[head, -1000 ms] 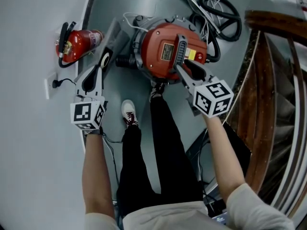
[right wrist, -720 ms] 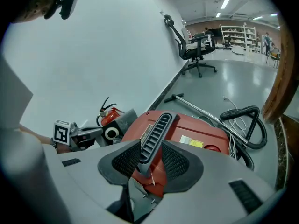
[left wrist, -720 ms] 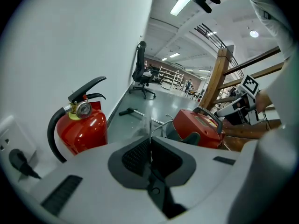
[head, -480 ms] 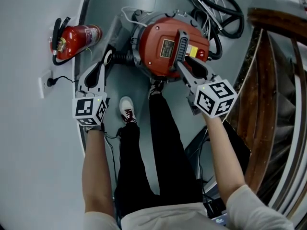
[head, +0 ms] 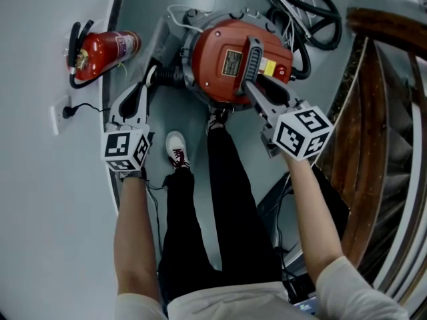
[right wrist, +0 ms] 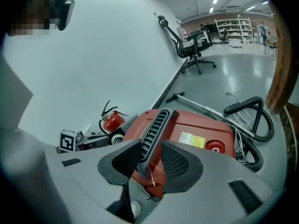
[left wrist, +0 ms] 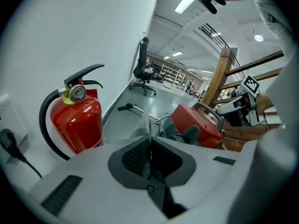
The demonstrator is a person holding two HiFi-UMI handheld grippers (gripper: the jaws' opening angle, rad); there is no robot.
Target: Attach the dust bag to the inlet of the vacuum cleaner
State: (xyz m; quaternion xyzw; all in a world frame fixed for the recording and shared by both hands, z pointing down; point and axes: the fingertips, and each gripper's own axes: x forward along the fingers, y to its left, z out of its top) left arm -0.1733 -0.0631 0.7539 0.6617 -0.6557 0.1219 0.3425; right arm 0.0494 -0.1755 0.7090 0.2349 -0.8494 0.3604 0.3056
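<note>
The lid [head: 223, 79] is glossy red plastic, its handle [head: 252, 59] ribbed grey plastic; extinguisher [head: 110, 45] glossy red metal; dust bag [head: 160, 42] thin, matt grey; railing [head: 373, 65] varnished wood; floor [head: 150, 5] smooth, sheeny.

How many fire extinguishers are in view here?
1. The fire extinguisher stands upright against the wall, left of the vacuum cleaner in the head view. No other shows, though clutter could hide one.
</note>
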